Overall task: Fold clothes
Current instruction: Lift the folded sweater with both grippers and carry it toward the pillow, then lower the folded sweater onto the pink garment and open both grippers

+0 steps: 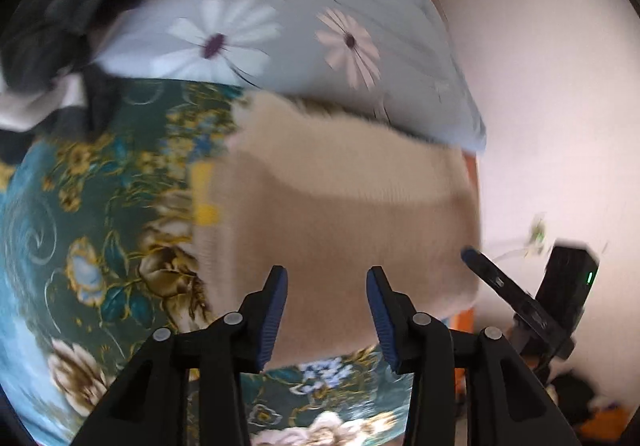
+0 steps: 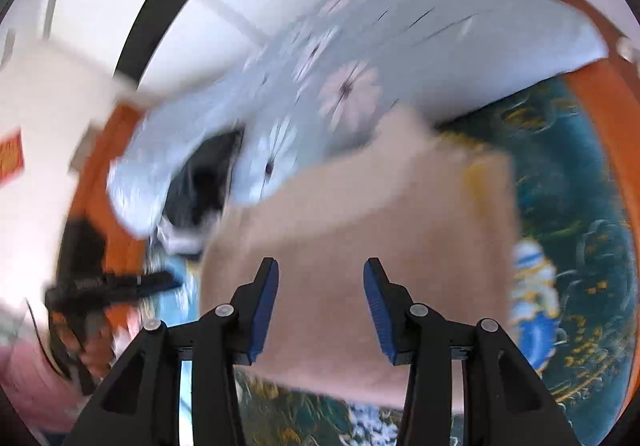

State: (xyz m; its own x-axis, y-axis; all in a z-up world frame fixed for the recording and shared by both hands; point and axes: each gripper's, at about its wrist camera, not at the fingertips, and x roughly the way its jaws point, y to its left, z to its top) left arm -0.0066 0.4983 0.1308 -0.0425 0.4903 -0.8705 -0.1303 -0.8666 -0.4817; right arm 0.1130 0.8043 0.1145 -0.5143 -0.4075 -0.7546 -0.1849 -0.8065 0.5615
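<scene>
With the left gripper [image 1: 326, 310] and right gripper [image 2: 320, 306] both spread and holding nothing above the folded beige garment [image 1: 340, 214] on the floral bedsheet [image 1: 100, 246], a careless grab near its edge could undo the fold.

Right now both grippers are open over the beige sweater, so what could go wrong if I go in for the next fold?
Both views are motion-blurred, so the beige sweater edges are hard to place; a grab could miss. The left gripper and right gripper hover over the sweater's middle, so closing may pinch the floral bedspread underneath. The daisy pillow overlaps the sweater's far edge and could snag it.
</scene>
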